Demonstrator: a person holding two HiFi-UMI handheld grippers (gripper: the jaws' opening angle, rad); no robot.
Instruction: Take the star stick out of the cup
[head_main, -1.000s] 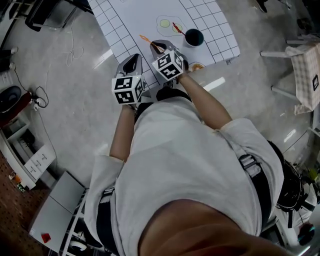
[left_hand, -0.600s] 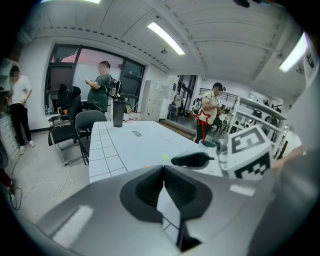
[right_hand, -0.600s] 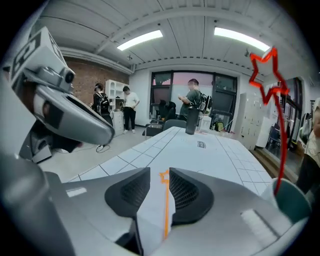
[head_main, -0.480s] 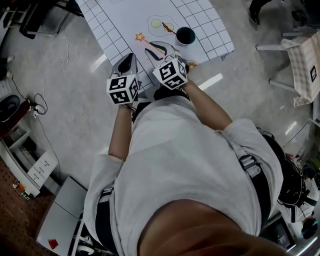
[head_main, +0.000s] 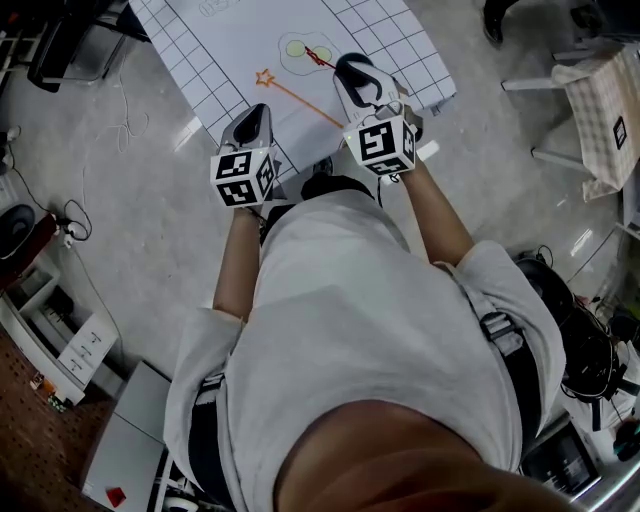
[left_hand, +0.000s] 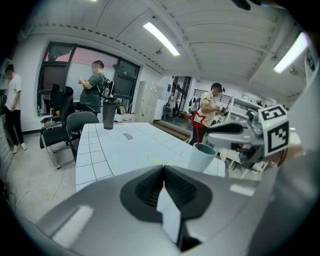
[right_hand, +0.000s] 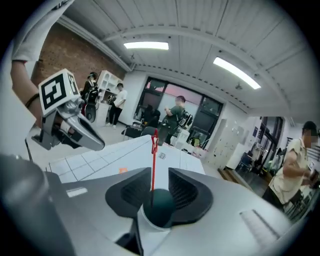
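Note:
A red star stick (right_hand: 153, 165) stands in a white cup (right_hand: 150, 232) on the gridded table (head_main: 230, 40). My right gripper (right_hand: 160, 171) hovers over the cup's mouth with the stick between its jaws. The jaws are closing and the pads are still apart from the stick. The left gripper view shows the cup (left_hand: 201, 157) with the red stick (left_hand: 196, 132) rising beside the right gripper (left_hand: 215, 132). An orange star stick (head_main: 300, 100) lies flat on the table. My left gripper (head_main: 252, 118) hangs at the table's near edge, shut and empty.
A black tumbler (left_hand: 108, 115) stands at the table's far end, with office chairs (left_hand: 70, 130) beside it. Yellow-green patches (head_main: 295, 47) mark the mat near the cup. A chair with a checked cloth (head_main: 600, 110) is on the right. Several people stand around the room.
My right gripper has let go of the orange star stick, which now lies on the table, and has moved right to the cup. The left gripper has barely moved.

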